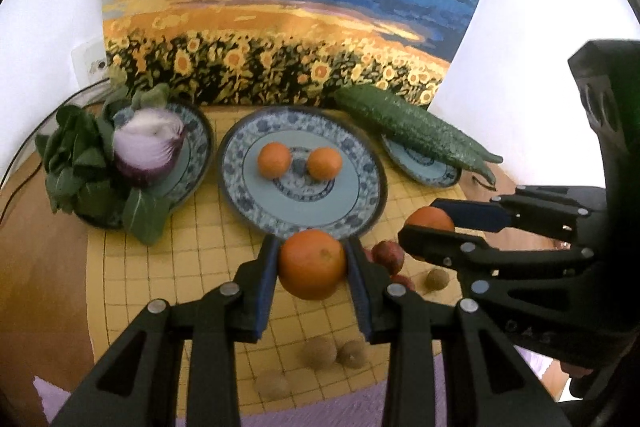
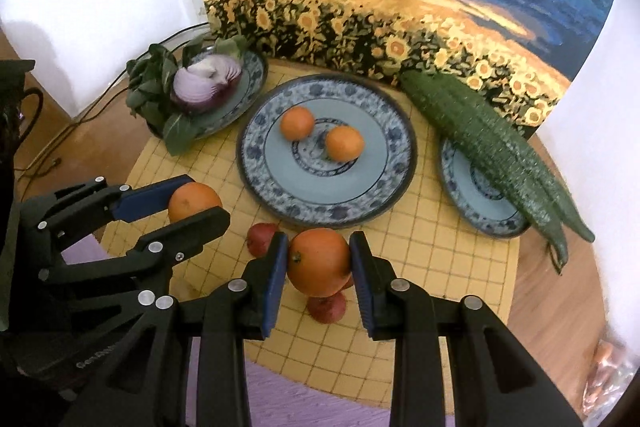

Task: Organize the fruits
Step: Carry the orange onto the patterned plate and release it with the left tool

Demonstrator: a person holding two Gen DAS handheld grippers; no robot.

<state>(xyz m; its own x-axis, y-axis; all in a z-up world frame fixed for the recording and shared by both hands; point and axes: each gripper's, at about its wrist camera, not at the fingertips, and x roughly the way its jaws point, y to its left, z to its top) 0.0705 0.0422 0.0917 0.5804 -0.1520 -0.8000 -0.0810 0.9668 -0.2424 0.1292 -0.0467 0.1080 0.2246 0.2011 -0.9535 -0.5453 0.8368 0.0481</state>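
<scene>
My left gripper [image 1: 313, 259] is shut on an orange [image 1: 312, 264] and holds it above the mat, just before the near rim of the middle plate [image 1: 236, 155]. My right gripper [image 2: 319, 259] is shut on another orange [image 2: 319, 263], held above red fruits [image 2: 326, 307]. Each gripper shows in the other's view: the right one [image 1: 426, 223] at the right, the left one [image 2: 196, 201] at the left. Two small oranges [image 1: 274, 160] [image 1: 325, 163] lie on the middle plate, which also shows in the right wrist view [image 2: 384, 187].
A left plate [image 1: 196, 147] holds a halved red onion [image 1: 148, 147] and leafy greens [image 1: 76, 167]. A right plate [image 2: 464, 191] holds cucumbers [image 2: 488, 143]. Brown round fruits [image 1: 320, 353] and red fruits [image 1: 388, 255] lie on the yellow mat [image 1: 160, 287]. A sunflower painting [image 1: 280, 27] stands behind.
</scene>
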